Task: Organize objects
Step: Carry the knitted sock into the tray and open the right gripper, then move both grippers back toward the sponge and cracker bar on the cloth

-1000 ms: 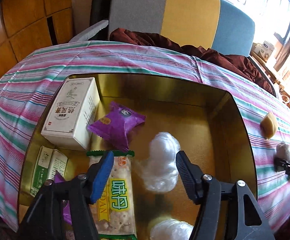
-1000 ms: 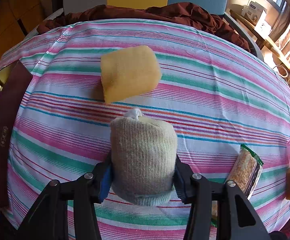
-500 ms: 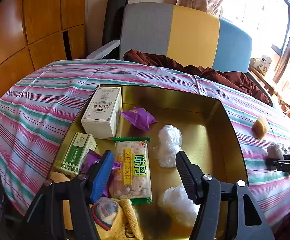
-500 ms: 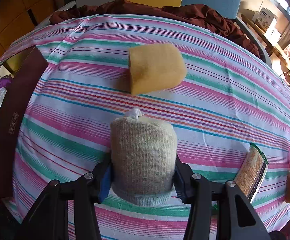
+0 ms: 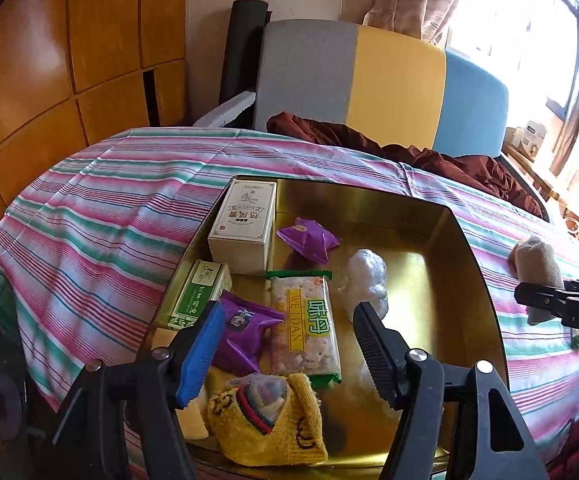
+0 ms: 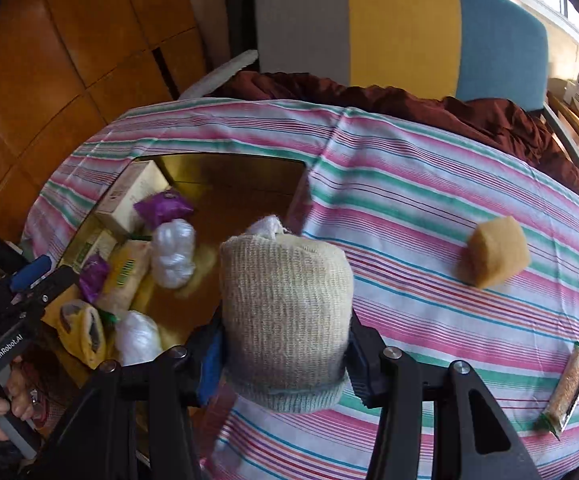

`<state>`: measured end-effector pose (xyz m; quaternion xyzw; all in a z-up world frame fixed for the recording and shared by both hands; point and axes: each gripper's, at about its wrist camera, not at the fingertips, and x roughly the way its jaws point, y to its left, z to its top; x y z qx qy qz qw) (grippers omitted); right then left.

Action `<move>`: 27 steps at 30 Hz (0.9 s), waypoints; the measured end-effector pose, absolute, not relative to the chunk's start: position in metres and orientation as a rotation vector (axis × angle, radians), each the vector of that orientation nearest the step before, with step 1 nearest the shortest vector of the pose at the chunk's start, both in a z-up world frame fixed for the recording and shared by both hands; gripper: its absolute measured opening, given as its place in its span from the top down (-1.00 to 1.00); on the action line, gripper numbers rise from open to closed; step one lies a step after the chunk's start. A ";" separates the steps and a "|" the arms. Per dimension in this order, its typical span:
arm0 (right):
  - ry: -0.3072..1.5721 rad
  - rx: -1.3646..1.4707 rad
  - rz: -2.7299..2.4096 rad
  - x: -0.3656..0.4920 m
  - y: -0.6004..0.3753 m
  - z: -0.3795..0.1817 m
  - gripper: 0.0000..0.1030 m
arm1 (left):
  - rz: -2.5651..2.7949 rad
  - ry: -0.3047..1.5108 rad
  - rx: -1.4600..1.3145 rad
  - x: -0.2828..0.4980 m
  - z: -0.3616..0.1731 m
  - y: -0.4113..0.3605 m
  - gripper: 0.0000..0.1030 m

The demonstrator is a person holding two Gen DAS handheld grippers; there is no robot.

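A: Since a second ago, when it hung over bare striped cloth near the yellow sponge [image 6: 493, 256], the right gripper [image 6: 285, 354] has carried the rolled beige sock [image 6: 285, 312] across to the gold tray's [image 5: 485, 280] right edge, jaws clamped on its sides.

B: So a drop among the snacks looks close. And the left gripper [image 5: 285, 350]?

A: Pulled back over the tray's near end, jaws apart, nothing between them.

B: The sock's orientation?

A: Long axis along the fingers, white-stuffed end pointing away, toward the tray.
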<state>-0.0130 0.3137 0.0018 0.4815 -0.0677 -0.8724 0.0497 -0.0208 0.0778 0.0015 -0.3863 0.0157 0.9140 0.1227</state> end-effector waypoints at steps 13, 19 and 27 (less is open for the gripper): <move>-0.024 1.638 -2.554 -0.056 0.247 -0.040 -0.04 | 2.693 -0.045 -1.113 -0.018 0.004 0.053 -0.46; -0.091 1.613 -2.458 -0.055 0.235 -0.046 -0.11 | 2.698 -0.057 -1.123 -0.018 0.003 0.048 -0.50; -0.171 1.509 -2.530 -0.034 0.256 -0.027 -0.20 | 2.715 -0.063 -1.118 -0.017 0.005 0.043 -0.54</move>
